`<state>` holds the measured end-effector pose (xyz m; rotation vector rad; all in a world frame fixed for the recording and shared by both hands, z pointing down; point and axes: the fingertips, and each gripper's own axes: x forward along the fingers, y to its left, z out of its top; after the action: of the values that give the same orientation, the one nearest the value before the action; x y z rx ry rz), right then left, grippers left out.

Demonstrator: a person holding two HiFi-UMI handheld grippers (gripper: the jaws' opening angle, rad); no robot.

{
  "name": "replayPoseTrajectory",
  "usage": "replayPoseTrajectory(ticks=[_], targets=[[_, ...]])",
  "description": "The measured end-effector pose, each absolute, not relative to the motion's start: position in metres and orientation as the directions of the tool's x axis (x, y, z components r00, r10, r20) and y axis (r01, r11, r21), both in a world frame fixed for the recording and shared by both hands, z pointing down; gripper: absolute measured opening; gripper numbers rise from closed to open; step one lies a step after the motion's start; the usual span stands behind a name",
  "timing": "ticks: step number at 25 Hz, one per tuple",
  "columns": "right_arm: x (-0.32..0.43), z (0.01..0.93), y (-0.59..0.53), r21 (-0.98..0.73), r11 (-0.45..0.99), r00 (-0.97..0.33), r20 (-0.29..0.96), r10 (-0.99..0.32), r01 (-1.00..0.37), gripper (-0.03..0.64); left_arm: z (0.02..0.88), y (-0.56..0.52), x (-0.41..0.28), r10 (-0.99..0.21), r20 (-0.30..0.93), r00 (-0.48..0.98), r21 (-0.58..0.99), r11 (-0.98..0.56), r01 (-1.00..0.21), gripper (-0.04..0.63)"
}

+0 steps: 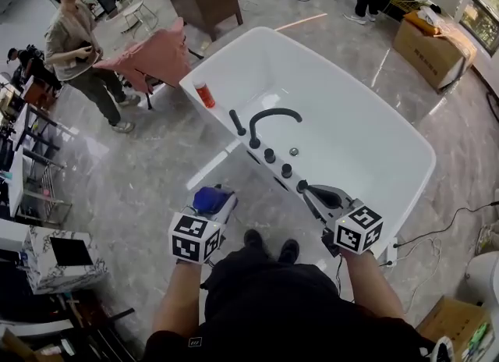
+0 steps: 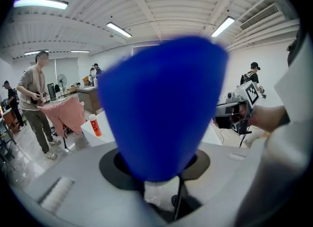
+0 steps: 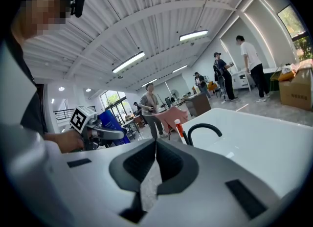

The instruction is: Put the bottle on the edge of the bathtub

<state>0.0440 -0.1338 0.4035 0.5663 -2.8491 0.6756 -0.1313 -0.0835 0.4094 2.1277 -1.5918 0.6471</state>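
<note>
Bathtub (image 1: pixel 366 142) ahead; L tool (image 1: pixel 221 206) grips blue bottle (image 2: pixel 161 108).

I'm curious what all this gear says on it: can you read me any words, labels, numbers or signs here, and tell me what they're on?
No text here can be read.
Cardboard box: print too blurred to read.
Orange bottle on the bathtub rim: label too small to read.
Blue bottle: no label shows.
Marker cubes: black-and-white square patterns, no letters.
</note>
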Motion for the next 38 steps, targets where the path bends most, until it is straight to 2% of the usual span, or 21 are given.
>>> replayPoseTrajectory(ticks=[21,38], targets=[[-0.002,0.456,-0.210,-0.379,0.763,-0.835,0.405,-0.372,-0.523,0.012,0.483,-0.209,-0.129,-0.679,0.612,0.405,0.066,-0.466,-0.882,0.158],[-0.007,0.526,-0.223,-0.436,0.681,-0.791,0.489,-0.369,-0.588,0.012,0.608,-0.279,-0.100,-0.561,0.690,0.457,0.105,-0.547,-0.830,0.160]])
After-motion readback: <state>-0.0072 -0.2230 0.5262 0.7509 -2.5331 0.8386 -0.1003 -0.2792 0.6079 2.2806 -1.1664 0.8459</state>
